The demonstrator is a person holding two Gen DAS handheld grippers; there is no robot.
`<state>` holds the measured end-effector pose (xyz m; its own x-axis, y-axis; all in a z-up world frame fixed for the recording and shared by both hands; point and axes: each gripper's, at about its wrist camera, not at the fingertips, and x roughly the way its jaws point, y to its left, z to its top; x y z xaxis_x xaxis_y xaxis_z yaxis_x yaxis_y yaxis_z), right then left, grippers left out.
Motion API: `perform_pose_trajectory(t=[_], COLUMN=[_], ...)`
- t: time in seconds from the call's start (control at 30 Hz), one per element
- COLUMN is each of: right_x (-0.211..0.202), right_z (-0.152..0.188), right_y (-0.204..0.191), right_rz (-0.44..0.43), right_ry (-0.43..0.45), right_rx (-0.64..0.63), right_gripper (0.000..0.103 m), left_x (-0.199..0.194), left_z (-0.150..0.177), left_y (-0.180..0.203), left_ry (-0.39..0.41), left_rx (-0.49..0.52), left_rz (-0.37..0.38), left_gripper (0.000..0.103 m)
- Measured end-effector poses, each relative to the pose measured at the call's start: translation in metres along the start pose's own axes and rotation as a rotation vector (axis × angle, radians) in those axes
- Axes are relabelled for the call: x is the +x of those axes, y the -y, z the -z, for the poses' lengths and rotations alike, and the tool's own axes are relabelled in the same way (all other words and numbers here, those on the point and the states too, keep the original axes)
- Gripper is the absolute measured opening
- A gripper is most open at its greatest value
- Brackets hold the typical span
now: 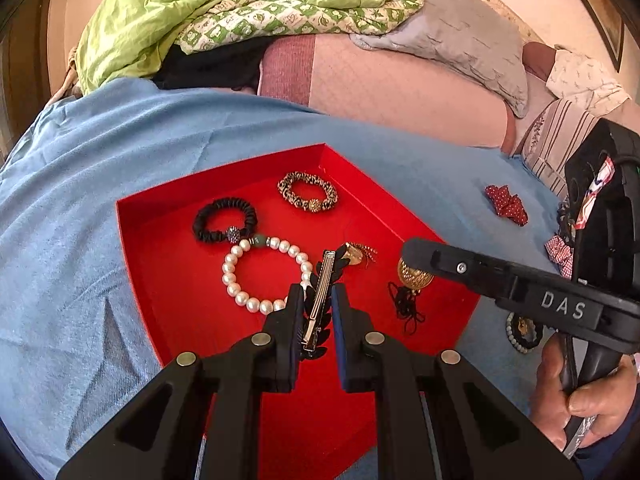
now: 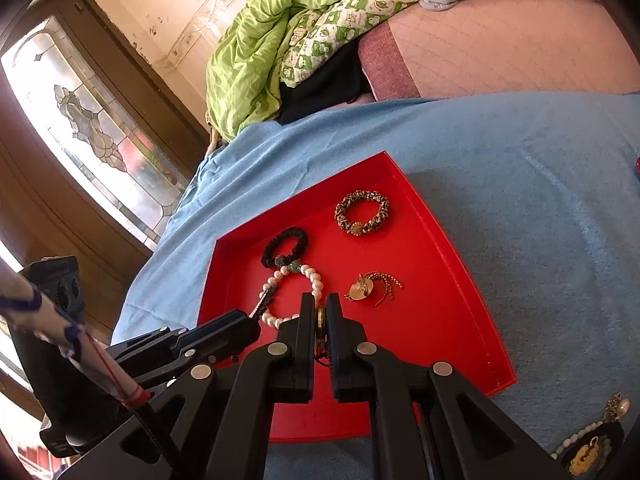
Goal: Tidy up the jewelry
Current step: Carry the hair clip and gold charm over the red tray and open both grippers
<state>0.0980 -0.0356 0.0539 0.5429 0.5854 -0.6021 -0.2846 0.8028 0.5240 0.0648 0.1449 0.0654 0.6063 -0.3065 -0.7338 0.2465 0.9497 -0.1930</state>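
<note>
Left gripper (image 1: 316, 304) clamped on a black leaf-trimmed hair clip with a silver metal bar (image 1: 319, 300), hanging over the shallow red cardboard tray (image 1: 168, 280). Right gripper (image 2: 318, 316) pinched tight on a gold mesh ball pendant with a black cord (image 1: 414, 276), also over the tray. Lying in the tray: white pearl bracelet with a green bead (image 1: 240, 276), black scrunchie (image 1: 224, 220), leopard-print scrunchie (image 1: 308, 191), gold tasselled brooch (image 2: 370, 286). Tray sitting on a light blue blanket (image 1: 120, 140); red polka-dot bow (image 1: 506, 204) off to the side.
</note>
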Motion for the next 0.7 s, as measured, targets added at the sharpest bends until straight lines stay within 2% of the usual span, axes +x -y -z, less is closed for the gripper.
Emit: perform_pose_trajectory(t=[0.7], right_x=[0.011], right_z=[-0.003], right_y=[0.033], right_rz=[0.084], right_ry=[-0.025], right_rx=[0.077], right_gripper=[0.006], left_x=[0.028], left_z=[0.008], left_y=[0.006], left_ry=[-0.086], left_rx=[-0.014], left_rz=[0.003], left_gripper=[0.014])
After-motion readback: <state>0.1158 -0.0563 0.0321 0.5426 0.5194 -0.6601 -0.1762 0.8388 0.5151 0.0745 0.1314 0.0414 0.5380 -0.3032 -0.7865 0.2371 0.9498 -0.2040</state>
